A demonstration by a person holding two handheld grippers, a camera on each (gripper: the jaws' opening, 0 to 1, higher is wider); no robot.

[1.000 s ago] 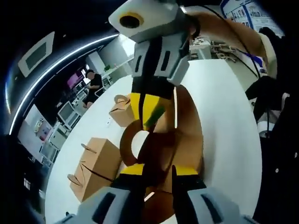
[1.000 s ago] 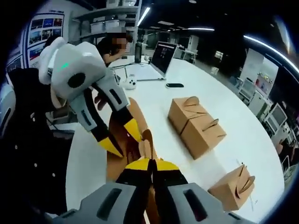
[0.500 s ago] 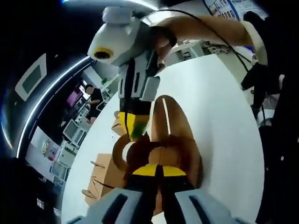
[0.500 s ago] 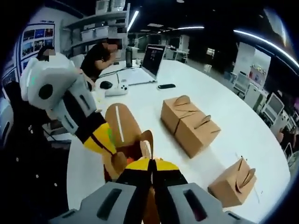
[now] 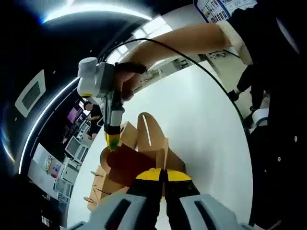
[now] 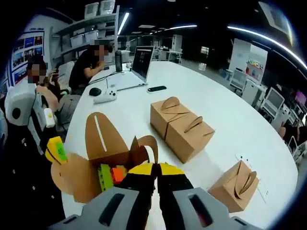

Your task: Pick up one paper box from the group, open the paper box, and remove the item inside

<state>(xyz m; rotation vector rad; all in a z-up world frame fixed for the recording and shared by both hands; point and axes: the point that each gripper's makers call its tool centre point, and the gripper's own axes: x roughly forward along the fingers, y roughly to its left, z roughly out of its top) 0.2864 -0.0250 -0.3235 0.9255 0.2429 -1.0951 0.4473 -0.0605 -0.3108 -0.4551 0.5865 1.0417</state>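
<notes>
Flaps of brown paper box [image 6: 112, 158] held apart: we keep left gripper [image 6: 55, 149] and right gripper [image 6: 152, 168] each pinched closed on a flap, exposing coloured blocks [image 6: 111, 175].

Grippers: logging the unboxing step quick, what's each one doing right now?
Left gripper: fingers shut on a flap of the open paper box.
Right gripper: fingers shut on the opposite flap of the same box.

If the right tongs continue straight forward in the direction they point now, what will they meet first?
The right tongs, shut on a flap of the open paper box, point over the white table toward the two closed boxes. Those would probably come first, though depth is uncertain.
</notes>
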